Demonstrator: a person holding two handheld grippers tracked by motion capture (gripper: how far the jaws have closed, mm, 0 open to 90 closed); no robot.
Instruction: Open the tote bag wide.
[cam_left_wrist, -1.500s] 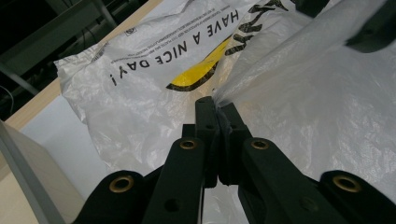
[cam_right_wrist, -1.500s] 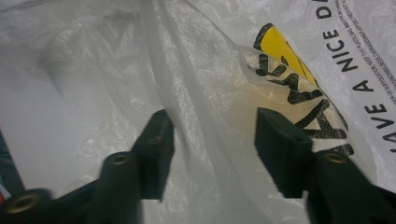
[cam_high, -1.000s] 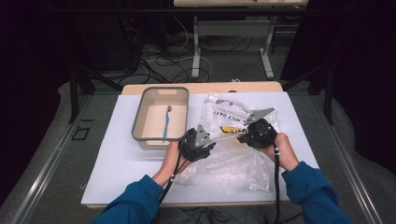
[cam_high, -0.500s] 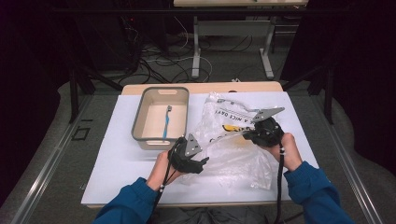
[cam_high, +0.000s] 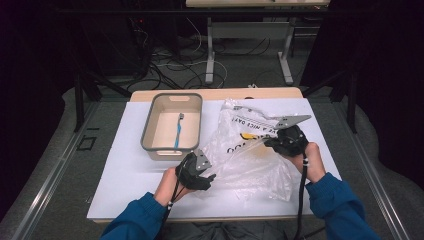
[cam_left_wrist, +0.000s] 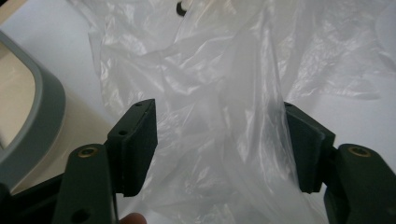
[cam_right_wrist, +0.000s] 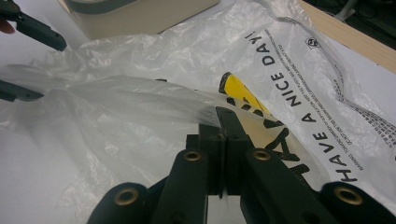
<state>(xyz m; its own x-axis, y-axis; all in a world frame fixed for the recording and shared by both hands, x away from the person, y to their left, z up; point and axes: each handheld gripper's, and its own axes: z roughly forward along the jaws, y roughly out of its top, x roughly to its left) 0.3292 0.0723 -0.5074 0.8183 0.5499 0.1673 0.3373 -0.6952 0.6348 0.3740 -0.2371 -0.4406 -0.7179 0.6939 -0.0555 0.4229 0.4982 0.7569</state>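
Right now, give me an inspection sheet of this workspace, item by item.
Surface: white board on a wooden table, no spills seen.
Job's things: clear plastic bag printed HAVE A NICE DAY, crumpled and spread on the board, one edge lifted.
Clutter: grey-rimmed tray left of the bag, holding a blue toothbrush.
Grippers: right tool shut on a stretched edge of the bag; left tool open, its jaws just closing a little, bag film between them, pads not pressing.
Cables: one trails from each tool along the forearms; a tangle on the floor beyond the table.
Surroundings: dark curtains, table legs, grey floor.
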